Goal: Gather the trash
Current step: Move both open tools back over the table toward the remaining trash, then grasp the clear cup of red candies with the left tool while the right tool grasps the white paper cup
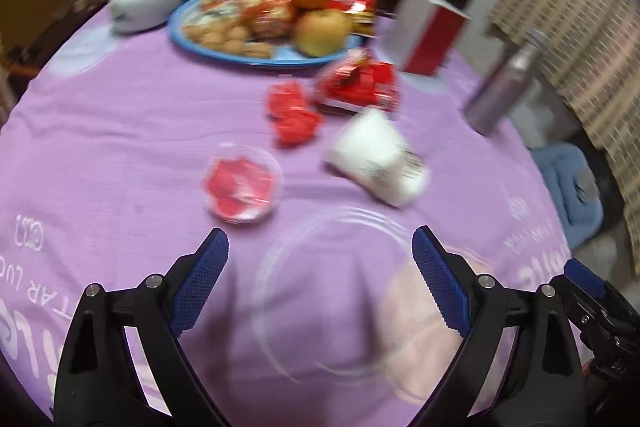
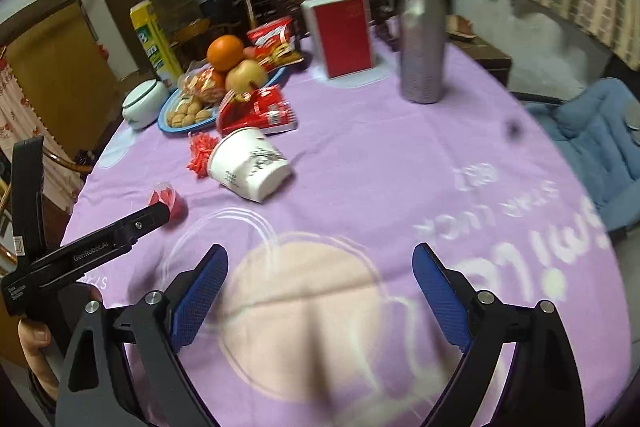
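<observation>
On the purple tablecloth [image 1: 132,115] lies a tipped white paper cup [image 1: 376,159] [image 2: 250,165]. Left of it sits a small clear plastic cup with red wrapper inside [image 1: 240,187] [image 2: 170,201]. A crumpled red wrapper [image 1: 292,115] [image 2: 200,151] and a red snack packet [image 1: 356,83] [image 2: 258,109] lie beyond. My left gripper [image 1: 320,267] is open and empty, just short of the clear cup. My right gripper [image 2: 320,275] is open and empty over bare cloth, nearer than the white cup. The left gripper's body [image 2: 80,251] shows at the right wrist view's left.
A blue plate [image 1: 280,57] [image 2: 168,123] holds an orange, an apple, cookies and packets. A red and white box [image 1: 424,31] [image 2: 344,35], a silver bottle [image 1: 504,83] [image 2: 420,31], a white lidded bowl [image 1: 144,1] and a yellow carton [image 2: 154,43] stand around. A blue-cushioned chair [image 2: 592,135] is at right.
</observation>
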Demonstrator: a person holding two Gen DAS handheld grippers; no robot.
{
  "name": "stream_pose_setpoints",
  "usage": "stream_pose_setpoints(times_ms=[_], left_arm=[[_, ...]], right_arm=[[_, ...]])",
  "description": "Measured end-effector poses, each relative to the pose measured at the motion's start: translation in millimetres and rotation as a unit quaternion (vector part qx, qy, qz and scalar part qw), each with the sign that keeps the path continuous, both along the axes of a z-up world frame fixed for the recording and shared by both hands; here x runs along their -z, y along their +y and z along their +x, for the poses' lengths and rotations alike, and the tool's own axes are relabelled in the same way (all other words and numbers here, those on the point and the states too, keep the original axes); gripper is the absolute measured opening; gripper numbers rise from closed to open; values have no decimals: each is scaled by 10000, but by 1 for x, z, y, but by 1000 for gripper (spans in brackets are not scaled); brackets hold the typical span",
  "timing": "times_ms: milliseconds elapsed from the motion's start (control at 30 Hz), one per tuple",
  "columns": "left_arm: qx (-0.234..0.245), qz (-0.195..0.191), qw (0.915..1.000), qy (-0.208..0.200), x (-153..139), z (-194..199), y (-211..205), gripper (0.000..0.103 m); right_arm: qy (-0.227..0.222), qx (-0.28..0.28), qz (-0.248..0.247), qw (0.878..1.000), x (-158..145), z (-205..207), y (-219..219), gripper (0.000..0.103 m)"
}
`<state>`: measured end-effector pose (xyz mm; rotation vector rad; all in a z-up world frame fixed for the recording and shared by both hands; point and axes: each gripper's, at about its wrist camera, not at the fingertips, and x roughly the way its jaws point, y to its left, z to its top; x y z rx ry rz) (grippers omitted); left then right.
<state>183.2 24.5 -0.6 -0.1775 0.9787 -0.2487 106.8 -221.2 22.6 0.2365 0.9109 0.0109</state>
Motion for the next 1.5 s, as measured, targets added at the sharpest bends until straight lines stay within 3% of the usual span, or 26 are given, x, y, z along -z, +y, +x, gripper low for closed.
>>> stream_pose_setpoints(times_ms=[167, 367, 500, 533, 600, 633, 900, 1233, 1400, 1500], left_arm=[[-622, 263, 9976, -162, 11, 15, 23, 90], [-514, 101, 9984, -230, 30, 34, 22, 89], [-463, 246, 9982, -306, 36, 39, 14, 84], [-416, 274, 9983, -299, 39, 40, 12, 78], [-245, 352, 9990, -111, 48, 44, 6, 56], [-224, 325, 9992, -48, 51, 46, 7, 54], [-930, -228, 9950, -273, 19, 33, 43, 54], [-1390, -151, 9902, -33, 15, 33, 63, 54], [-1355, -150, 9906, 132, 22, 38, 62, 54], [-1323, -102, 9910, 168, 25, 39, 59, 54]], right_arm=[[215, -155, -30, 9996, 22, 36, 14, 92], [412, -284, 107, 9987, 39, 59, 21, 92], [429, -422, 113, 9981, 41, 65, 28, 92], [429, -466, 92, 9980, 41, 67, 30, 92], [430, -517, 42, 9977, 40, 71, 33, 92], [425, -543, -1, 9976, 39, 75, 34, 92], [611, -1012, -344, 9924, 50, 105, 58, 92], [789, -1612, -1355, 9744, 70, 158, 97, 93], [880, -2104, -1586, 9606, 75, 177, 111, 93], [832, -2139, -1592, 9602, 77, 182, 116, 93]])
